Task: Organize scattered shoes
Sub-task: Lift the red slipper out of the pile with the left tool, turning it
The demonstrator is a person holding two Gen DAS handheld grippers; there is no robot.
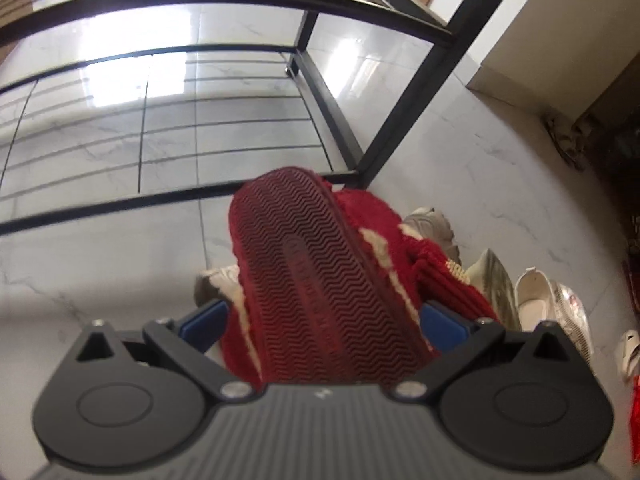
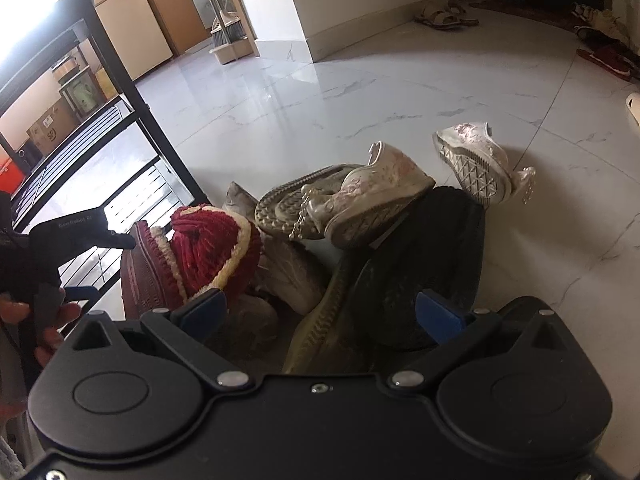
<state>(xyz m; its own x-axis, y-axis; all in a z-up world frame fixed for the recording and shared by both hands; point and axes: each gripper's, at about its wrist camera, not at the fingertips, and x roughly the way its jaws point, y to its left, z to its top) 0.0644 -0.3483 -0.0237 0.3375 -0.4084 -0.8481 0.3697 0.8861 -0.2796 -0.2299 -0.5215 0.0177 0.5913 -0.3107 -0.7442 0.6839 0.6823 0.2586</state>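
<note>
- While the red slipper [image 1: 320, 272] hangs sole-up above the floor, the left hand-held gripper [image 1: 320, 320] is clamped across its heel end, blue pads [image 1: 202, 320] pressing on either side.
- Its long axis runs straight out from that gripper, toe pointing at the lowest rail of the black shoe rack [image 1: 160, 196], which lies just ahead and slightly left.
- Judged from this, the coming move is a short forward carry onto the bottom shelf; the left hand is plainly the nearer one.
- The right hand-held gripper [image 2: 322, 312] hovers with its fingers apart over the shoe pile [image 2: 320, 240], a dark shoe [image 2: 420, 264] and an olive sole [image 2: 320, 332] lying between them, not visibly gripped.
- Pale floral shoes [image 2: 372, 188] rest on top of the heap; another [image 2: 476, 160] lies just beyond on the marble floor [image 2: 360, 92].
</note>
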